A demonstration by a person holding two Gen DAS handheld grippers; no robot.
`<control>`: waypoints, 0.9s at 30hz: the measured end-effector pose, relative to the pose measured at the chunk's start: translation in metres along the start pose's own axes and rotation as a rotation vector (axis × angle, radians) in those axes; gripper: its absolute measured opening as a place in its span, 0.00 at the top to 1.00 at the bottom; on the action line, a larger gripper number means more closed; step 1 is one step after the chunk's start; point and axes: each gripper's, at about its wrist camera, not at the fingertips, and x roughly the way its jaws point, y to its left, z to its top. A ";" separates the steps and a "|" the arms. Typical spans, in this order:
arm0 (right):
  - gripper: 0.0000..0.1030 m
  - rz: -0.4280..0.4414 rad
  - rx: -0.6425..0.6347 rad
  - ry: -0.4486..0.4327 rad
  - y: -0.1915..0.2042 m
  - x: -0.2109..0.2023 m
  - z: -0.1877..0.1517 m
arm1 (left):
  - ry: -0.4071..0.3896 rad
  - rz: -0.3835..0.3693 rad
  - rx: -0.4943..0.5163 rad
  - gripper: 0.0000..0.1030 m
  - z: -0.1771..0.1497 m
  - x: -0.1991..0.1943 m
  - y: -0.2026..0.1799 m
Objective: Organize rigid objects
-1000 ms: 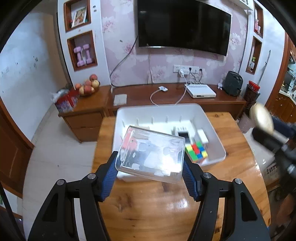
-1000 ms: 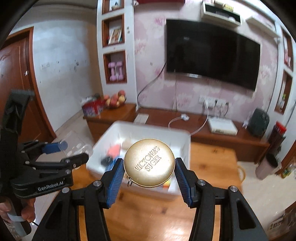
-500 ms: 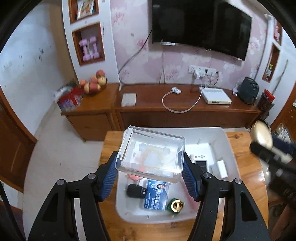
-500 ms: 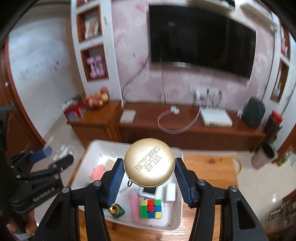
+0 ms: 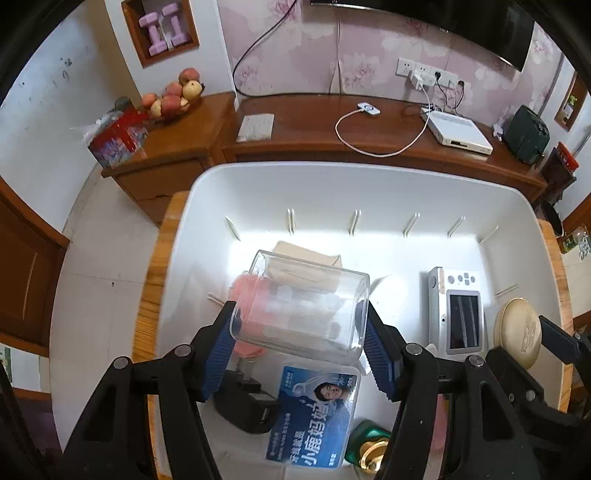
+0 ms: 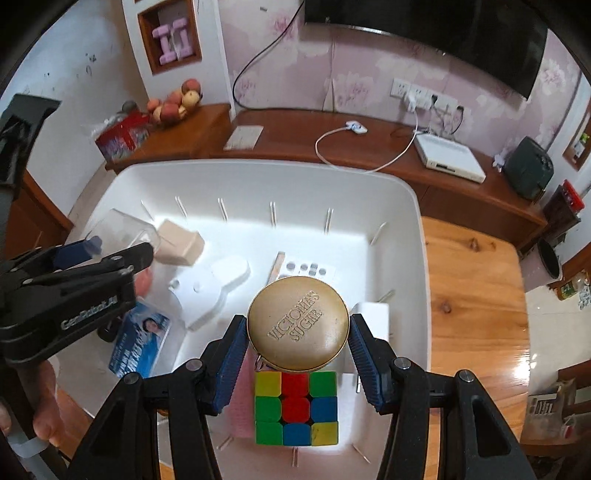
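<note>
Both grippers hang over the white bin (image 5: 369, 184), each loaded: the left gripper (image 5: 299, 349) clamps a clear plastic box (image 5: 303, 302), the right gripper (image 6: 298, 350) squeezes a round gold tin (image 6: 297, 324) above the puzzle cube (image 6: 296, 408). Already lying in the bin are a silver camera (image 5: 458, 310), a blue-labelled box (image 5: 314, 417) and a black adapter (image 5: 245, 406). Neither held item is set down yet, so two placements remain, by my reckoning.

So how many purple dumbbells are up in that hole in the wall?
2. Both purple dumbbells stand upright side by side in the wall niche: the left dumbbell and the right dumbbell. None looks hidden behind them.
</note>
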 end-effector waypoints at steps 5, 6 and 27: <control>0.46 0.025 -0.015 0.020 0.003 0.006 -0.003 | 0.031 -0.021 -0.032 0.34 -0.001 0.004 0.000; 0.45 0.031 -0.015 0.024 0.003 0.006 -0.004 | 0.037 -0.032 -0.045 0.33 -0.001 0.003 0.001; 0.36 0.134 -0.020 -0.076 0.010 -0.084 -0.040 | -0.031 -0.115 -0.030 0.23 -0.026 -0.096 0.003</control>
